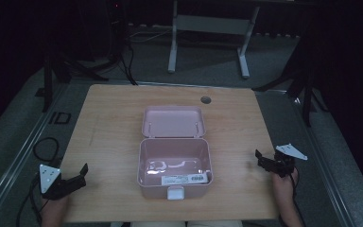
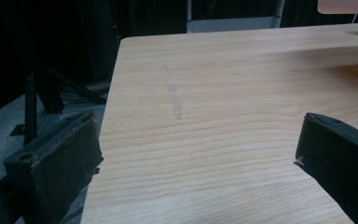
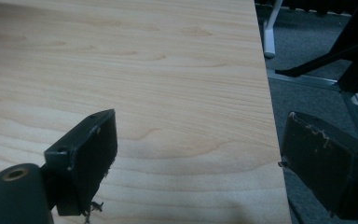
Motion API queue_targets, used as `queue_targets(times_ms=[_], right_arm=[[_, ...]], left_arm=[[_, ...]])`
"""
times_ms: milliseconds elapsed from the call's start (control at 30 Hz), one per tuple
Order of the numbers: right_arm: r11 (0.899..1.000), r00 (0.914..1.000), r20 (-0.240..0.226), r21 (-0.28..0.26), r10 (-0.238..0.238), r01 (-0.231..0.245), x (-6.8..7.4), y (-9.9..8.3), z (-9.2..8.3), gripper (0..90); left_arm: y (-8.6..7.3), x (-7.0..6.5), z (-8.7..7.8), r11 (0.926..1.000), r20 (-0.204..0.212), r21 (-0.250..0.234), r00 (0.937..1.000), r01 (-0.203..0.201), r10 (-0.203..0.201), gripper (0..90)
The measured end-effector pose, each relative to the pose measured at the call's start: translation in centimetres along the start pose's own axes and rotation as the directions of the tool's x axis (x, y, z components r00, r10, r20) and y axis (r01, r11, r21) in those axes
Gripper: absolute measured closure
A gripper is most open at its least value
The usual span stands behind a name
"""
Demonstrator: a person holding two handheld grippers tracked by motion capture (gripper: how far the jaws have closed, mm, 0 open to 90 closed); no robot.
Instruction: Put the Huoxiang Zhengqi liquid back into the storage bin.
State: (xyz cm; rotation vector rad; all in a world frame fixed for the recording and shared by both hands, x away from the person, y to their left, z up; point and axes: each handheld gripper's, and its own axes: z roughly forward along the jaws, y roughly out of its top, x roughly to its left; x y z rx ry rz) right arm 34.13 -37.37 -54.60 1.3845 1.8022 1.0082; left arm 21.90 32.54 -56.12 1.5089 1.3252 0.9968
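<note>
The left hand-held gripper [image 1: 78,176] sits at the near left corner of the counter [image 1: 108,118], its jaws spread wide with nothing between them. In the left gripper view the two black jaws stand far apart, one hanging over the counter's left edge above the grey floor [image 2: 9,126], the other over bare wood. A faint grey smudge [image 2: 172,95] runs along the grain ahead of them. The grey three-cornered plate [image 1: 48,177] tops this gripper, and a black cable [image 1: 45,149] loops on the floor beside it.

The right hand-held gripper [image 1: 264,160] rests at the counter's right edge, jaws likewise released and empty. In the right gripper view one jaw lies over the wood and the other beyond the edge, above the carpeted floor [image 3: 307,56].

A pink box [image 1: 175,168] stands in the middle of the counter, toward the near side, well apart from both grippers. Its lid [image 1: 172,122] is swung open and lies back behind the base. Inside on the bottom lies a white label with a barcode [image 1: 184,178], and a white latch [image 1: 175,193] sits on the front wall. A small round grommet hole [image 1: 205,100] marks the far part of the counter. Beyond it, the white legs of another table [image 1: 172,42] stand on the floor.
</note>
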Motion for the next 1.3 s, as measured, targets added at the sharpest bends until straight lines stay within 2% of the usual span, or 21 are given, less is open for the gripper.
queue_targets(times_ms=[100,200,233,333,800,1067,1300], right_arm=[[1.0,0.9996,-0.024,-0.02,0.014,-0.014,-0.12,0.07,-0.11,10.8],[1.0,0.9996,-0.027,-0.018,0.009,-0.009,-0.22,0.08,-0.01,10.8],[1.0,1.0,-0.009,-0.016,-0.001,0.0,-0.17,0.08,0.07,10.8],[1.0,0.9999,0.007,-0.014,-0.012,0.012,-0.06,0.17,0.32,10.9],[1.0,1.0,0.003,-0.025,-0.004,0.004,-0.08,0.32,0.43,11.1],[1.0,0.9996,0.028,-0.017,-0.008,0.009,-0.16,0.26,0.61,11.1],[1.0,0.9997,0.021,-0.001,-0.008,0.008,-0.23,0.2,0.8,11.1]], left_arm=[[-0.01,-0.01,-0.02,1.0,0.0,-0.002,1.0,0.001,-0.001,0.4],[-0.01,-0.02,-0.01,1.0,0.0,-0.001,1.0,-0.002,0.002,0.4],[0.0,-0.02,-0.01,1.0,0.0,0.0,1.0,-0.003,0.003,0.4],[0.0,0.08,0.03,1.0,0.006,0.001,0.9999,0.008,-0.008,0.4],[0.0,-0.01,0.0,1.0,0.002,0.0,1.0,-0.003,0.003,0.4],[-0.03,-0.04,-0.04,1.0,-0.002,-0.005,1.0,-0.003,0.003,0.4],[-0.03,-0.02,-0.03,1.0,0.001,-0.006,1.0,0.001,-0.001,0.4]])
